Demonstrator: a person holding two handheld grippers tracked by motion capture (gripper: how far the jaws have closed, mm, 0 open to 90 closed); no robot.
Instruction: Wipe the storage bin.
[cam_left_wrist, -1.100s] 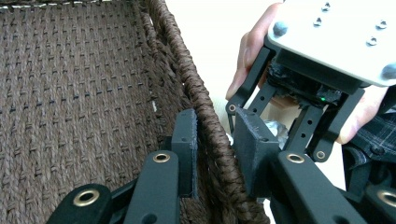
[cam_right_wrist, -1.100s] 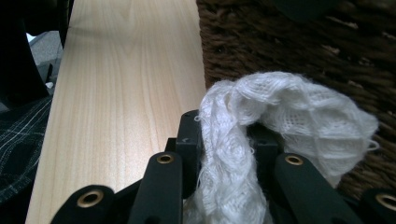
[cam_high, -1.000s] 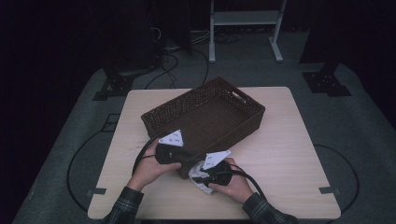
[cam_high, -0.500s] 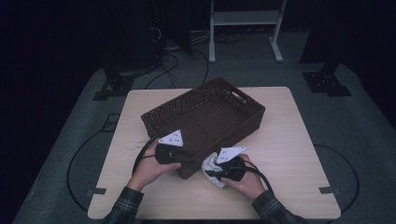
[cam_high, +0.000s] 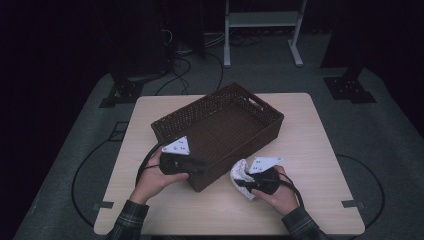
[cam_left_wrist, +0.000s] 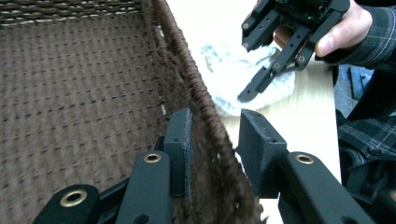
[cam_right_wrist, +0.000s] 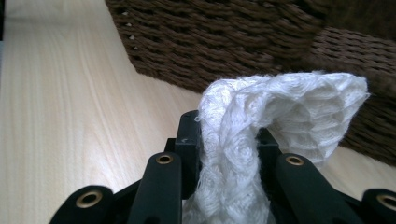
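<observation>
White cloth (cam_right_wrist: 261, 140) hides right gripper's (cam_right_wrist: 229, 140) fingertips.

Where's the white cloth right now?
The white knitted cloth sits pinched in the right gripper, above the table's near edge, beside the brown wicker basket.

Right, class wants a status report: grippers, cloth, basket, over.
Left gripper astride basket wall, jaws just eased open. Right gripper shut on white cloth. Cloth outside basket, near wall between them.
</observation>
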